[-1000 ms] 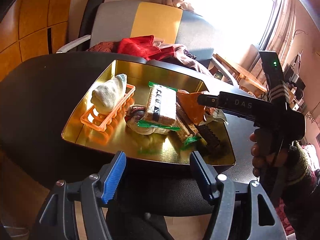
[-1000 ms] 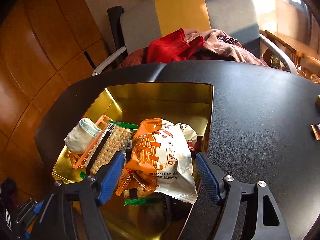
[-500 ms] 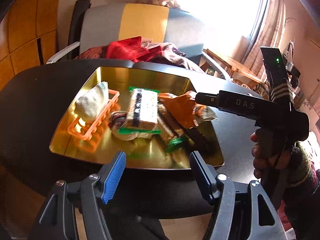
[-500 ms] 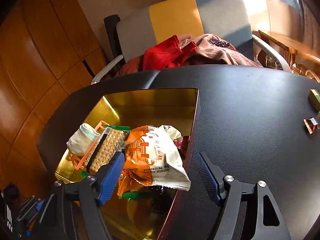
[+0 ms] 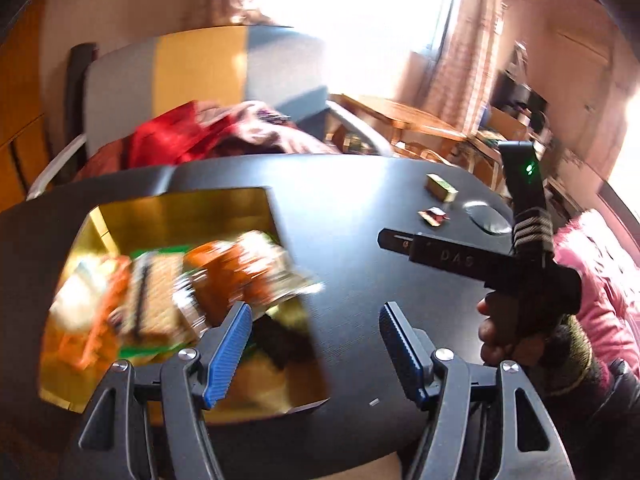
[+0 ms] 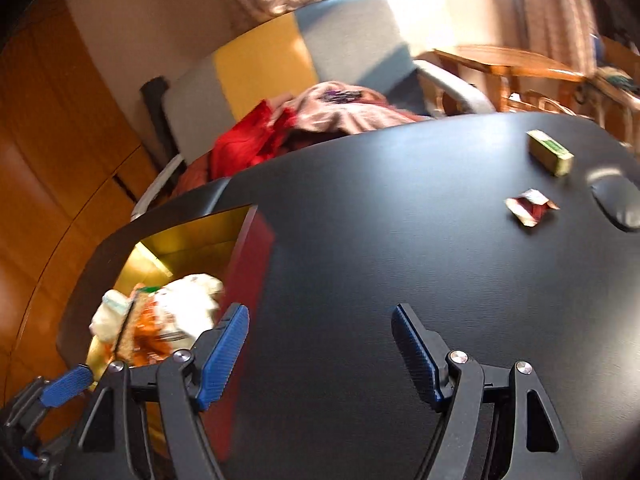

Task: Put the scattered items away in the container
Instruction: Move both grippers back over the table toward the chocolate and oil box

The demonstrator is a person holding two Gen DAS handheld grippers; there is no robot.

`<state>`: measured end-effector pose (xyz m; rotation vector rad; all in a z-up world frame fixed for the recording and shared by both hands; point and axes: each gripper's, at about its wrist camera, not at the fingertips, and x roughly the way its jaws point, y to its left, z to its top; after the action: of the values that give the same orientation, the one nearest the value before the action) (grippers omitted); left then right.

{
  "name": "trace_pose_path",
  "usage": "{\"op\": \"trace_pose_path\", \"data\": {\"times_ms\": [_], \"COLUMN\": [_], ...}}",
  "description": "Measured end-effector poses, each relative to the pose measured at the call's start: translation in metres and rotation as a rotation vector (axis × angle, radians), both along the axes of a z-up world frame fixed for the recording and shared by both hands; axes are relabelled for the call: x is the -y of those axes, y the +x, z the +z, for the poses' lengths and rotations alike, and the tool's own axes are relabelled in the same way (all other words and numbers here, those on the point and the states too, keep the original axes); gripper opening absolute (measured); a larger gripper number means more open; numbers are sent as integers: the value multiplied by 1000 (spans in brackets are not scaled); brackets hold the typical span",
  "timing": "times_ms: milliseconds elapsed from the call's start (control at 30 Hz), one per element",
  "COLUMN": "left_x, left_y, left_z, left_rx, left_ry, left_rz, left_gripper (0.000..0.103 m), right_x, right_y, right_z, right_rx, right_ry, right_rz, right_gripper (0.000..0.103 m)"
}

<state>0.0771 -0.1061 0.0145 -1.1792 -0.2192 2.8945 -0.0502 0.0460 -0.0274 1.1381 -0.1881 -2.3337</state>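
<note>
Table (image 6: pixel 360 248), black and textured, filled most of both views. Gold container (image 5: pixel 168 216) sat at its left edge, holding blurred snack packs — an orange packet (image 5: pixel 236 276), a cracker pack (image 5: pixel 152 300) — packed close together. Left gripper (image 5: pixel 316 344) hung over the container's near right corner, fingers spread wide, nothing between them. Right gripper (image 6: pixel 320 348) was likewise wide apart and empty, over bare table just right of the container. Still loose, well apart from the container on the far right — a small yellow-green box (image 6: pixel 550 156) and a crumpled red wrapper (image 6: pixel 530 211), near each other.
</note>
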Motion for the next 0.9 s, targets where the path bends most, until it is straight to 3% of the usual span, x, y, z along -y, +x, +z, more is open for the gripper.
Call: {"op": "trace_pose_path", "data": {"times_ms": [200,467,633,900], "left_x": [-57,-118,-143,-175], "left_y": [-54,-131,-178,-250], "left_z": [6,-15,-33,-62], "left_rx": [-2,54,87,125], "left_ry": [-52,-69,-80,-70], "left_rz": [-108,-189,-220,-318], "left_gripper": [68,68,68,68], "right_x": [-73,-172,-207,-228], "right_y": [-28,-64,-90,-134], "right_z": [-8,-22,-23,-19], "right_rx": [6,9,-6,-23], "right_ry": [22,60,100,121], "right_rz": [-166,-351,-386,-392], "right_gripper": [75,75,75,74]}}
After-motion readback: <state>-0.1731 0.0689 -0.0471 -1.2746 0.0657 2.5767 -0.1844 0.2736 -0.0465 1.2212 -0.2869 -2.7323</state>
